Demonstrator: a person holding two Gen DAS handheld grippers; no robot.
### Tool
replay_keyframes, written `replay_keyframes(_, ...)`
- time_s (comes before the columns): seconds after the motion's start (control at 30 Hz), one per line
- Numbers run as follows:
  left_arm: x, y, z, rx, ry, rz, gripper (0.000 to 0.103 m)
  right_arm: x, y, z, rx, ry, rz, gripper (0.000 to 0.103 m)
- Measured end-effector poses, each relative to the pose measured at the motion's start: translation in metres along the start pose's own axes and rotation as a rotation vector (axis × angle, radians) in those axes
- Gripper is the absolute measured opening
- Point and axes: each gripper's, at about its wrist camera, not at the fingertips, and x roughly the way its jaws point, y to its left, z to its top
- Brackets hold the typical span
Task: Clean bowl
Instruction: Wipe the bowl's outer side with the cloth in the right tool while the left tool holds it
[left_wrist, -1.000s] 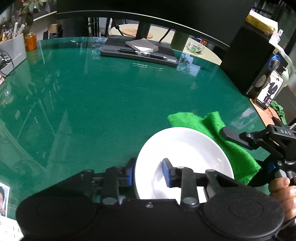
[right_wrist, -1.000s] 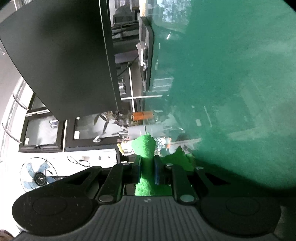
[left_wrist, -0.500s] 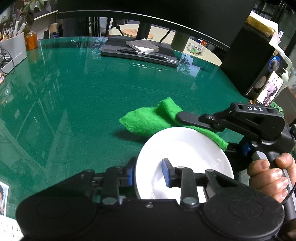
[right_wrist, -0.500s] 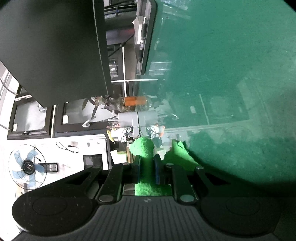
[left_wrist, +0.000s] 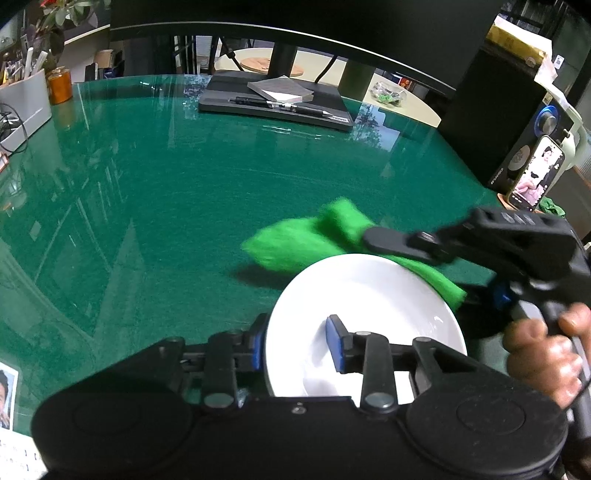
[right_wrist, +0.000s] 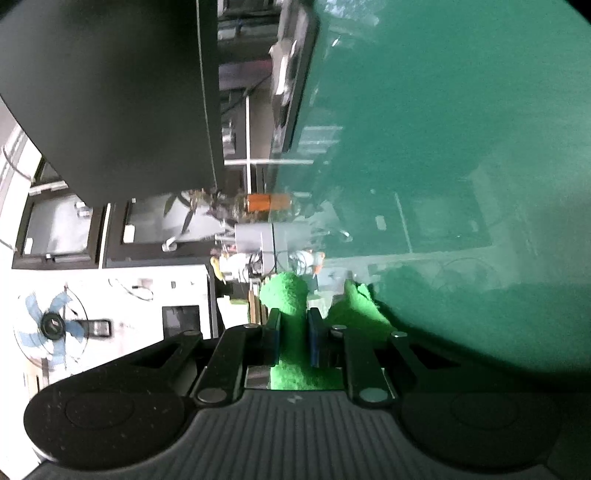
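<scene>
Holding at the near right edge of the green table (left_wrist: 184, 192), the white bowl (left_wrist: 369, 295) has its near rim between the left gripper (left_wrist: 295, 341) fingers; those jaws are opening, so the hold looks loose. The right gripper (right_wrist: 293, 332) is clamped on the green cloth (left_wrist: 295, 243), which hangs over the bowl's far rim. Judgement: firm the left hold first, then lower the cloth inside and wipe round the wall, keeping the bowl from sliding

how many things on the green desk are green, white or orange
green: 1, the cloth
white: 1, the bowl
orange: 1, the jar
total: 3
</scene>
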Motion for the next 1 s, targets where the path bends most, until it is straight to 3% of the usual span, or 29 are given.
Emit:
replay_keyframes(0.17,0.001,-0.002,0.000,0.007,0.000,-0.008,0.037,-0.005,0.000,0.000,-0.012,0.008,0.003,0.016)
replay_keyframes(0.37,0.003,-0.006,0.001,0.023,-0.002,-0.015,0.037,-0.039,-0.010,-0.008,0.018,-0.038,-0.003,0.016)
replay_keyframes(0.7,0.005,-0.008,0.001,0.032,0.003,-0.020,0.039,0.006,0.007,0.007,-0.072,0.048,-0.032,0.016)
replay_keyframes(1.0,0.006,-0.013,0.002,0.045,0.002,-0.025,0.040,-0.037,-0.005,-0.003,-0.029,-0.005,-0.025,0.016)
